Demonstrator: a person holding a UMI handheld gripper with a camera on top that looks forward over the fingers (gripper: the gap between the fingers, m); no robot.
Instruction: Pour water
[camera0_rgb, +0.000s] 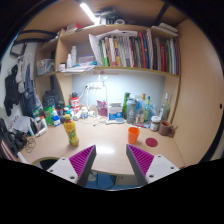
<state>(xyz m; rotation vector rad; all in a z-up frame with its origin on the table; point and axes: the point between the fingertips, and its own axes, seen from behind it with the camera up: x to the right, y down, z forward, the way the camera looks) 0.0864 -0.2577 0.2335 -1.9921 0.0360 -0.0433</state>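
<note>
1. The claw (111, 158) is spread wide and holds nothing; its two pink pads (80, 158) face each other across an empty gap, raised above the near edge of the worktop (105, 135).
2. The pouring has not begun, as far as can be judged: nothing is gripped and nothing is tipped.
3. The likely receiving vessel is an orange cup (133, 134), upright on the worktop just beyond the right finger.
4. A yellow bottle (71, 131) with a red cap stands upright beyond the left finger, well apart from the cup (it may be the water source, though its contents cannot be told).
5. More bottles (140, 108) cluster at the back under the bookshelf (125, 50).
6. All remains: approaching, grasping, carrying, tilting over the cup.
</note>
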